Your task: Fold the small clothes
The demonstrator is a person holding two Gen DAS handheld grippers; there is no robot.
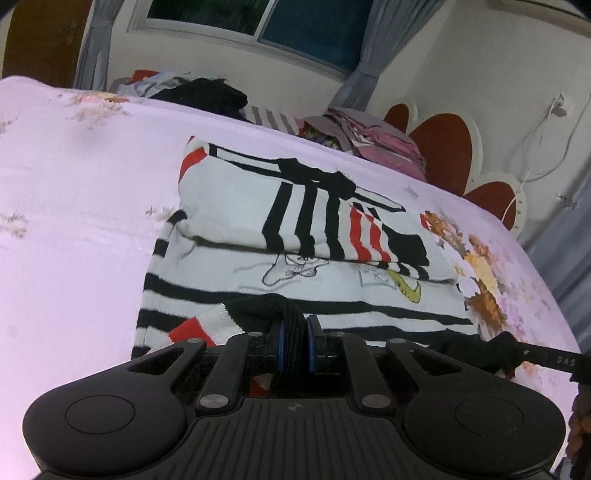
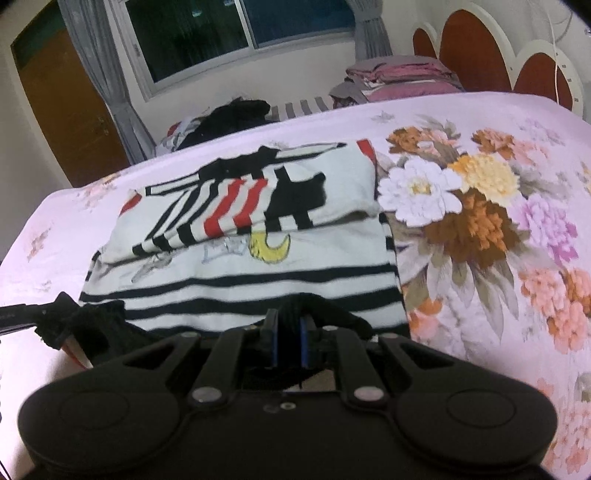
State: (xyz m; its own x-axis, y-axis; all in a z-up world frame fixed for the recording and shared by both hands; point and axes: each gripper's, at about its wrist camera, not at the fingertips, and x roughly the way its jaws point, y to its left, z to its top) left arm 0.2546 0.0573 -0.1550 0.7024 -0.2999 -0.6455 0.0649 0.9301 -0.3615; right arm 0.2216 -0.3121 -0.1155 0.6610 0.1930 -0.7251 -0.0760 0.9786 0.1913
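1. knit sweater [image 1: 280,291], white with black stripes, red bands and a yellow crescent print, lies flat on the pink floral bedsheet [image 1: 74,184], mid-bed.
2. far part of the sweater is already folded over on itself; striped sleeves lie across the top of that fold.
3. near edge is a black ribbed hem [image 1: 258,306], lifted off the sheet at both ends.
4. left gripper [image 1: 294,343]: jaws clenched on the black hem, blue pads pressing the fabric from both sides. a red-and-white sleeve cuff [image 1: 207,325] sits just left of it.
5. right gripper [image 2: 287,345]: jaws clenched on the same hem further along, fabric bunched between the blue pads.
6. each wrist view shows the other gripper's fingers at the frame edge, pinching the hem: right gripper at [image 1: 517,350], left gripper at [image 2: 55,314].
7. printed flower cluster [image 2: 461,206] on the sheet sits just beside the sweater's right side.
8. background: heap of dark clothes [image 2: 236,114] at the far bed edge, folded pink stack [image 2: 399,79] by the red-and-white headboard [image 2: 480,48], window [image 2: 229,33] with grey curtains, brown door [image 2: 62,107].
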